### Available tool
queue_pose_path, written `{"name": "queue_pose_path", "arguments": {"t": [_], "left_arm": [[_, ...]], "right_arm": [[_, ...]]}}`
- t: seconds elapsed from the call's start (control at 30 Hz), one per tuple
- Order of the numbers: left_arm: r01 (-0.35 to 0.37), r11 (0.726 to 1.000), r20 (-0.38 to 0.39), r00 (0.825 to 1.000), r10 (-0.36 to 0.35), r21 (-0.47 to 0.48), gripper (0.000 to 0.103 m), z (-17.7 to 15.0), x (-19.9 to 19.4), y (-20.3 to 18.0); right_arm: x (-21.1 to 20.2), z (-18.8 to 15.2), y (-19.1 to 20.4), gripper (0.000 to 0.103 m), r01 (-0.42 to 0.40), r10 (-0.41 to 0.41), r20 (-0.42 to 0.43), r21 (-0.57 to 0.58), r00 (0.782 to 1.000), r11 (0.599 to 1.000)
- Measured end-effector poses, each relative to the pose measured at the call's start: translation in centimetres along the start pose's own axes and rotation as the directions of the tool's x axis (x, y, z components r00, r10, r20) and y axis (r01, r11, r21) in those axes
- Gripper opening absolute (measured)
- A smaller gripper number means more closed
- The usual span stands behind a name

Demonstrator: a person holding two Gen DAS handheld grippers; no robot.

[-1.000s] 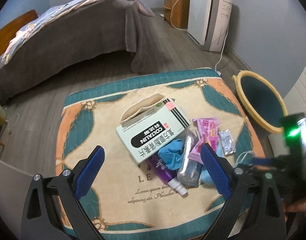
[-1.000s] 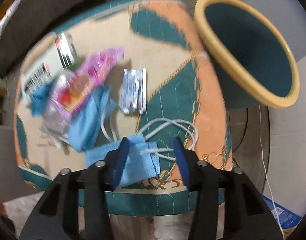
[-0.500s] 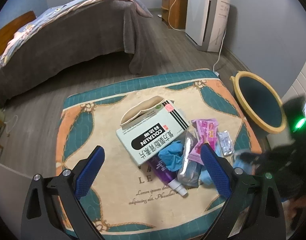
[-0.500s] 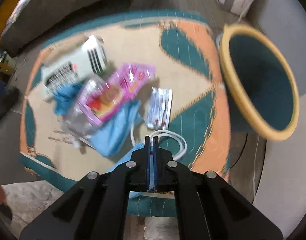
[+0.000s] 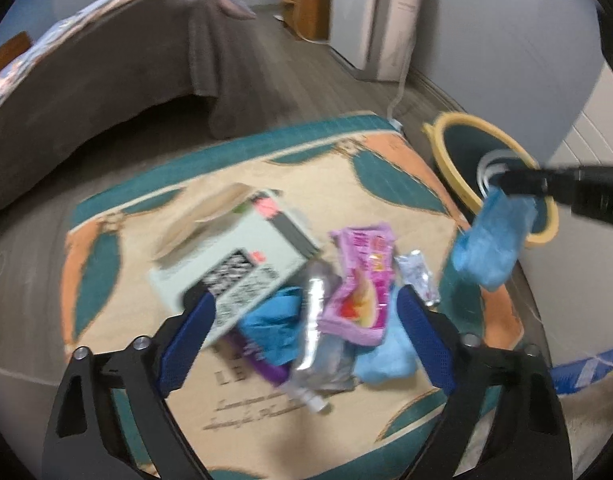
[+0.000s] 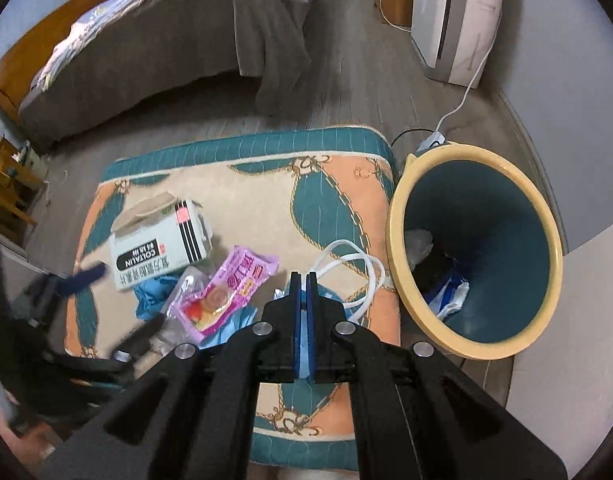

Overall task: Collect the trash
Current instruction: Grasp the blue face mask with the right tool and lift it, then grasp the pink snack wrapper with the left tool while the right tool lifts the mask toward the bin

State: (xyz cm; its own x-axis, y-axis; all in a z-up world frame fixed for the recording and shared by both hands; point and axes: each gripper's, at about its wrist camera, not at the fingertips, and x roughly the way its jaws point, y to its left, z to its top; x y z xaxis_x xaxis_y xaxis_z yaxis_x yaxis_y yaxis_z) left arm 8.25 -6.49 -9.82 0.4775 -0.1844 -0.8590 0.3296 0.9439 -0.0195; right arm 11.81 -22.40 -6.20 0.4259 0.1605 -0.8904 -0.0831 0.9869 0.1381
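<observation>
My right gripper (image 6: 304, 280) is shut on a blue face mask (image 6: 332, 298), whose white ear loops trail over the cushion's right edge. In the left wrist view the mask (image 5: 490, 240) hangs from the right gripper (image 5: 520, 184) beside the yellow-rimmed teal bin (image 5: 458, 122). My left gripper (image 5: 306, 320) hovers low over the trash pile with its jaws closing. Between them, untouched by the pads, lie a blue glove (image 5: 274, 328), a silver foil packet (image 5: 318, 320) and a pink wrapper (image 5: 362, 280). A white medicine box (image 5: 234, 256) lies just beyond.
The pile rests on a teal, orange and cream cushion (image 6: 246, 184). The bin (image 6: 394, 240) stands at its right side with some trash inside. A small sachet (image 5: 418, 276) and a purple tube (image 5: 258, 356) lie in the pile. Behind are a bed (image 6: 166, 40) and a white appliance (image 6: 454, 20) with a cable.
The right gripper shut on the blue mask and lifted it off the cushion toward the bin. The left gripper sank closer to the pile and its jaws narrowed.
</observation>
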Motion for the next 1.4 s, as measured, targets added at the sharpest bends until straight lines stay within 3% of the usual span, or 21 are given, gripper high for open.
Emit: {"name": "queue_pose_path", "arguments": {"t": [0.2, 0.27, 0.53, 0.57, 0.63, 0.87, 1.03, 1.4], "left_arm": [[0.037, 0.996, -0.051, 0.998, -0.032, 0.086, 0.051, 0.6, 3.3, -2.8], [0.047, 0.995, -0.062, 0.997, -0.042, 0.091, 0.036, 0.9, 3.9, -3.1], [0.043, 0.996, -0.11, 0.993, -0.034, 0.081, 0.032, 0.9, 6.5, -2.8], [0.043, 0.995, -0.114, 0.993, -0.032, 0.088, 0.029, 0.9, 6.6, -2.9], [0.046, 0.993, -0.126, 0.991, -0.032, 0.108, 0.014, 0.8, 6.9, -3.2], [0.057, 0.991, -0.014, 0.998, -0.056, 0.12, 0.012, 2.2, 4.1, -3.7], [0.063, 0.991, 0.079, 0.994, -0.073, 0.12, 0.012, 3.7, 0.9, -4.2], [0.078, 0.987, 0.141, 0.985, -0.099, 0.142, 0.012, 4.5, -1.8, -5.9]], "right_arm": [[0.2, 0.5, -0.4, 0.002, -0.009, 0.009, 0.013, -0.014, 1.0, 1.0], [0.4, 0.6, -0.6, 0.002, -0.013, 0.013, 0.01, -0.017, 1.0, 1.0], [0.4, 0.9, -1.7, 0.002, -0.054, 0.053, 0.004, 0.015, 0.999, 0.998], [0.4, 0.9, -1.7, 0.002, -0.056, 0.055, 0.005, 0.015, 0.998, 0.998], [0.4, 0.9, -1.8, 0.002, -0.059, 0.059, 0.008, 0.016, 0.998, 0.998], [-0.7, 1.3, -2.1, 0.002, -0.066, 0.065, 0.045, 0.023, 0.997, 0.998], [-2.3, 2.1, -3.2, 0.002, -0.047, 0.043, 0.1, 0.04, 0.994, 0.998], [-5.3, 3.1, -9.0, 0.002, 0.01, -0.045, 0.201, 0.171, 0.979, 0.985]]}}
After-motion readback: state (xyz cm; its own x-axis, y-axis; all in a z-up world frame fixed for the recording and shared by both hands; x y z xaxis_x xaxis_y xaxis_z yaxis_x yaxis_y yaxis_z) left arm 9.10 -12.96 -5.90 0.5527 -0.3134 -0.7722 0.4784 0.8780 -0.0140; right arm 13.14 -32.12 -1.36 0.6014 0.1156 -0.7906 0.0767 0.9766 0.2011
